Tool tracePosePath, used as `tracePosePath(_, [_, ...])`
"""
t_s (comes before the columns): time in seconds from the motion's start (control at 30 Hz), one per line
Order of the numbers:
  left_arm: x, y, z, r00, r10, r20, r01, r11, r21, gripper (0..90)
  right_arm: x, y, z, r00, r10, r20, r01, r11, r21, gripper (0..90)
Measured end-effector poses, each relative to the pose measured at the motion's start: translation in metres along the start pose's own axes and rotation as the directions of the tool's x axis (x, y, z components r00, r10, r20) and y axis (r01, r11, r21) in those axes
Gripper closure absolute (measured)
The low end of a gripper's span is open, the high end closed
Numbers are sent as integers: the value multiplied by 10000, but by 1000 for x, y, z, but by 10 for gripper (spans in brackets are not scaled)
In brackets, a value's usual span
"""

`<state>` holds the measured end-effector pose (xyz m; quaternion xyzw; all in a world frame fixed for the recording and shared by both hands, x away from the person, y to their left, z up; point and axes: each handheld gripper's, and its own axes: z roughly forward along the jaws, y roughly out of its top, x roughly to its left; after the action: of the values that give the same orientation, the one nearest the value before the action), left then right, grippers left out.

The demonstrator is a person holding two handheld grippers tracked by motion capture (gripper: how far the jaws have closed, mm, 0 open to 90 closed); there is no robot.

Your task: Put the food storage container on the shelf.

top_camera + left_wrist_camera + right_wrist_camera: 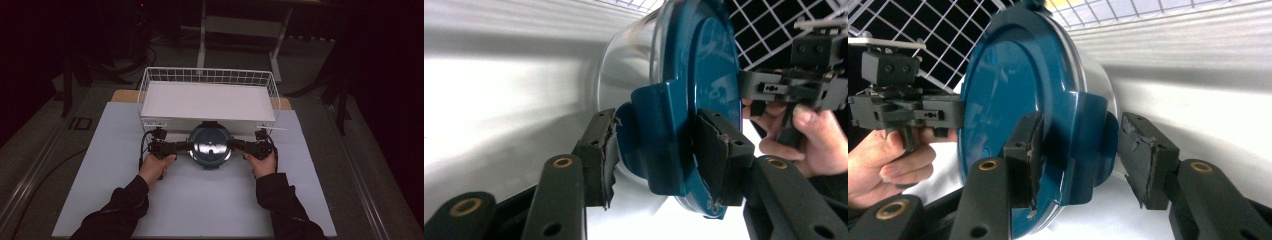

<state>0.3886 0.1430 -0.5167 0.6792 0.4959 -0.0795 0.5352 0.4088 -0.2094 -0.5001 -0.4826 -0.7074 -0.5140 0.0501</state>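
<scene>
A steel cooking pot (210,145) with a dark blue lid (696,75) is seen on the white counter (200,200), just in front of a white wire basket (207,76) that stands at the far side. The pot is flanked by both grippers, each set on one of the two blue side handles.

In the left gripper view, the left gripper (656,150) straddles the left handle (664,140); the handle lies between the jaws, the right-hand pad seems to rest against it and a slight gap is left at the other pad, so a firm clamp cannot be confirmed. In the right gripper view, the right gripper (1080,155) has the right handle (1088,145) between its jaws: one pad lies against the lid side, while the other stands clearly apart from the handle, so this handle is not clamped.

The pot is judged rigid and fairly heavy, with a polished wall that would slip under a pad. The lid appears loose-fitting and could slide or rattle off if the pot is tilted. The moulded handles are the sensible places to be gripped, one on each side, with the load shared evenly and the pot kept level. The worn, torn padding on the jaws may reduce friction, so a full closure on each handle is advised before any lift.
</scene>
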Motion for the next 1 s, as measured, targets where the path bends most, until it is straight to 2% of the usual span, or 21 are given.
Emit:
tracePosePath(0.07, [-3, 1, 0, 9996, 196, -223, -197, 9998, -43, 491, 1, 0, 1, 9999, -35, 106, 37, 9999, -128, 519])
tracePosePath(0.17, [-5, 3, 1, 9990, 245, -386, -246, 9997, -33, 466, 1, 0, 3, 9994, -115, 323, 125, 9994, -309, 486])
tracePosePath(0.23, [-3, 4, 1, 9984, 256, -505, -257, 9997, -6, 404, 2, 1, 3, 9991, -37, 417, 49, 9995, -301, 462])
tracePosePath(0.33, [-4, 4, 2, 9980, 242, -591, -256, 9994, -221, 374, 4, 2, 4, 9976, -119, 681, 146, 9991, -398, 447])
tracePosePath(0.37, [-1, 5, 1, 9934, 723, -896, -745, 9970, -212, 372, 3, 2, 5, 9964, -278, 796, 320, 9981, -524, 447])
tracePosePath(0.5, [-3, 8, 1, 9895, 851, -1172, -894, 9955, -321, 373, 9, 5, 7, 9893, -648, 1308, 718, 9962, -495, 433])
tracePosePath(0.57, [-6, 9, 1, 9851, 1007, -1394, -1067, 9936, -364, 372, 10, 5, 8, 9897, -608, 1299, 673, 9966, -468, 429])
tracePosePath(0.67, [-6, 8, 1, 9875, 938, -1268, -980, 9948, -275, 371, 11, 3, 7, 9910, -558, 1215, 626, 9966, -533, 433])
tracePosePath(0.77, [-9, 4, -1, 9859, 1244, -1117, -1276, 9916, -221, 313, 13, 0, 4, 9922, -493, 1144, 568, 9964, -627, 421])
tracePosePath(0.8, [-11, 2, -1, 9895, 1096, -943, -1124, 9933, -250, 303, 13, -1, 3, 9920, -528, 1149, 611, 9957, -695, 416])
tracePosePath(0.83, [-11, 1, -3, 9898, 1081, -933, -1114, 9933, -309, 301, 14, -2, 2, 9918, -580, 1141, 663, 9953, -708, 411])
tracePosePath(0.87, [-11, 0, -4, 9897, 1110, -903, -1141, 9930, -304, 286, 16, -3, 0, 9917, -575, 1152, 656, 9955, -678, 411])
tracePosePath(0.93, [-13, -2, -6, 9857, 1391, -950, -1413, 9898, -160, 222, 19, -5, -3, 9909, -702, 1147, 778, 9949, -636, 422])
tracePosePath(1.0, [-16, -6, -9, 9850, 1522, -809, -1539, 9880, -150, 172, 21, -7, -7, 9900, -799, 1161, 876, 9942, -620, 426])
